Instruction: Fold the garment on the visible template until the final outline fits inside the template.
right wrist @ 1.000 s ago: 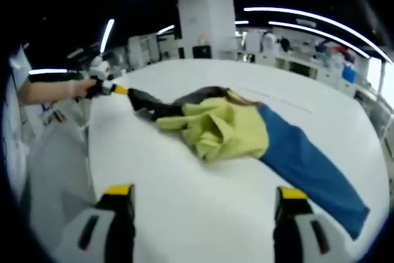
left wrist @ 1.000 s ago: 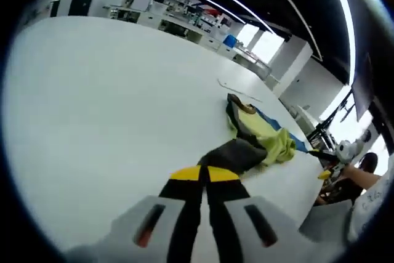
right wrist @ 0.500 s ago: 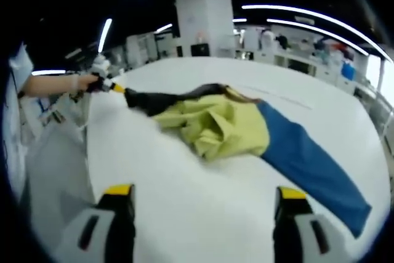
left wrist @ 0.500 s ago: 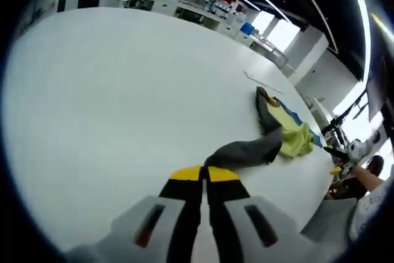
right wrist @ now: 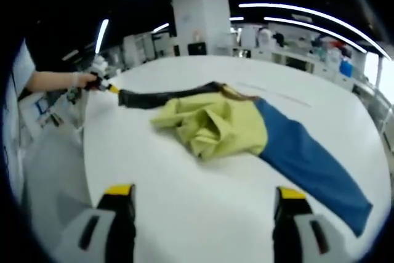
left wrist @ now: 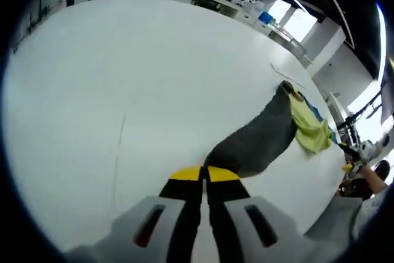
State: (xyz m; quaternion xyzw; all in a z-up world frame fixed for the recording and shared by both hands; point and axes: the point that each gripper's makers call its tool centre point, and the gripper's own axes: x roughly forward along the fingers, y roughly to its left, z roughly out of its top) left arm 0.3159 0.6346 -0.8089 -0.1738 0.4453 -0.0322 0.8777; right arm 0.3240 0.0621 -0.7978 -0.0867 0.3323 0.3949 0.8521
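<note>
L gripper (left wrist: 204,177): jaws pinched on dark grey sleeve (left wrist: 255,140), near table (left wrist: 111,78) edge
R gripper (right wrist: 203,204): jaws spread, empty
Progress: garment (right wrist: 215,124) bunched, no fold yet

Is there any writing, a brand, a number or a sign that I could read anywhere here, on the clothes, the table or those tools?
None can be read.
The garment shows plain dark grey, yellow-green and blue cloth, with no print or label.
The white table bears only faint thin lines, no writing.
The left gripper and right gripper carry no lettering.
Anything in the background room is too small and blurred.
</note>
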